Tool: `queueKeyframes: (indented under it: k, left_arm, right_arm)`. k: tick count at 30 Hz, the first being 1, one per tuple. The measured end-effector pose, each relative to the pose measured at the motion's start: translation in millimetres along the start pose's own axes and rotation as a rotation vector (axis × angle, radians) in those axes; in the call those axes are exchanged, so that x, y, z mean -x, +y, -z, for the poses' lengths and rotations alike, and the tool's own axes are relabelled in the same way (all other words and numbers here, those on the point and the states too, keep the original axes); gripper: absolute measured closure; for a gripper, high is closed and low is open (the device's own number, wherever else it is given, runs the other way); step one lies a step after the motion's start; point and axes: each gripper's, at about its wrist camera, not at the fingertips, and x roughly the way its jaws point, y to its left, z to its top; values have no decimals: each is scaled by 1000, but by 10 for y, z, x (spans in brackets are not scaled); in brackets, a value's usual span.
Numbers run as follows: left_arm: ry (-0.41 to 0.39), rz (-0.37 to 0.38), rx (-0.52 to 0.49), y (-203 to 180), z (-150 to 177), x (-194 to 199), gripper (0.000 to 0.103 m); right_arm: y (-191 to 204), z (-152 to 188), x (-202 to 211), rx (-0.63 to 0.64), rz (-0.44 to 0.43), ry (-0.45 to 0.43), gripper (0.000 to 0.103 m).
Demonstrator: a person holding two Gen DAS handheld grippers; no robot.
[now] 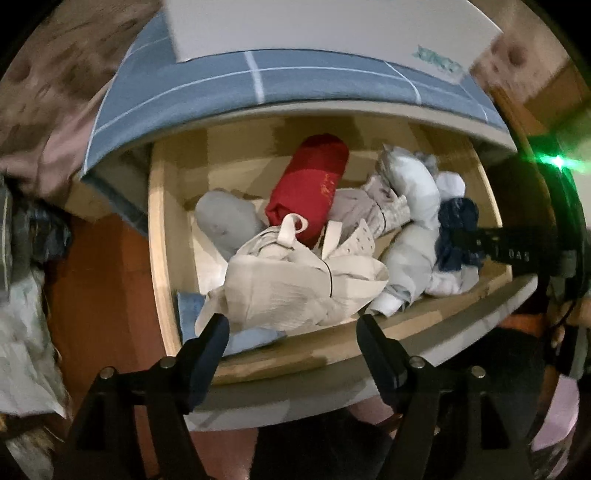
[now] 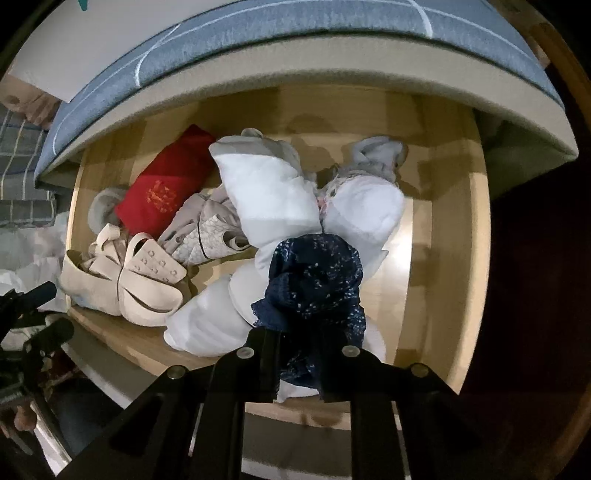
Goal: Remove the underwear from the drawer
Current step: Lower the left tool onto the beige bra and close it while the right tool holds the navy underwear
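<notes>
A wooden drawer (image 1: pixel 162 236) (image 2: pixel 476 221) stands pulled out, full of underwear. My right gripper (image 2: pixel 299 356) is shut on a navy speckled pair of underwear (image 2: pixel 317 280), which bunches up over several white rolled pieces (image 2: pixel 269 192). The left wrist view shows that same right gripper (image 1: pixel 476 240) at the right, with the navy underwear (image 1: pixel 456 221) in it. My left gripper (image 1: pixel 291 328) is open above the drawer's front edge. A crumpled beige bra (image 1: pixel 295 288) (image 2: pixel 147 284) lies just beyond its fingertips, not pinched. A red roll (image 1: pixel 310 184) (image 2: pixel 166 184) and a grey roll (image 1: pixel 225 221) lie behind it.
A mattress in a blue sheet with white lines (image 1: pixel 221 81) (image 2: pixel 258 37) overhangs the back of the drawer, and a white box (image 1: pixel 332 26) sits on it. Reddish floor (image 1: pixel 99 277) lies left of the drawer, with piled cloth (image 1: pixel 22 332) beyond it.
</notes>
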Motion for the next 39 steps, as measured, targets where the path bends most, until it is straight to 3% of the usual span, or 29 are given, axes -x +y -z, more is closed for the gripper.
queueKeyframes:
  k: [9, 14, 20, 26, 30, 36, 38, 39]
  left_arm:
    - [5, -104, -242, -162, -138, -39, 30]
    - [24, -80, -310, -182, -237, -99, 30]
    - [127, -69, -394, -219, -327, -282, 29]
    - [174, -48, -335, -138, -329, -567, 27]
    - [202, -7, -241, -46, -290, -751, 27]
    - [174, 55, -77, 136, -309, -751, 27]
    - [178, 45, -56, 144, -298, -764, 31]
    - [176, 50, -58, 124, -282, -757, 38]
  right_arm:
    - [-28, 50, -48, -25, 5, -19, 87]
    - [-62, 119, -20, -37, 8, -42, 87]
    - [-103, 197, 42, -40, 17, -64, 87]
    - [-166, 248, 85, -59, 8, -72, 87]
    - [-171, 255, 101, -53, 13, -71, 85]
    - [-171, 247, 110, -55, 4, -71, 82]
    - [-178, 240, 104, -59, -2, -71, 81]
    - [-188, 240, 108, -60, -3, -71, 81]
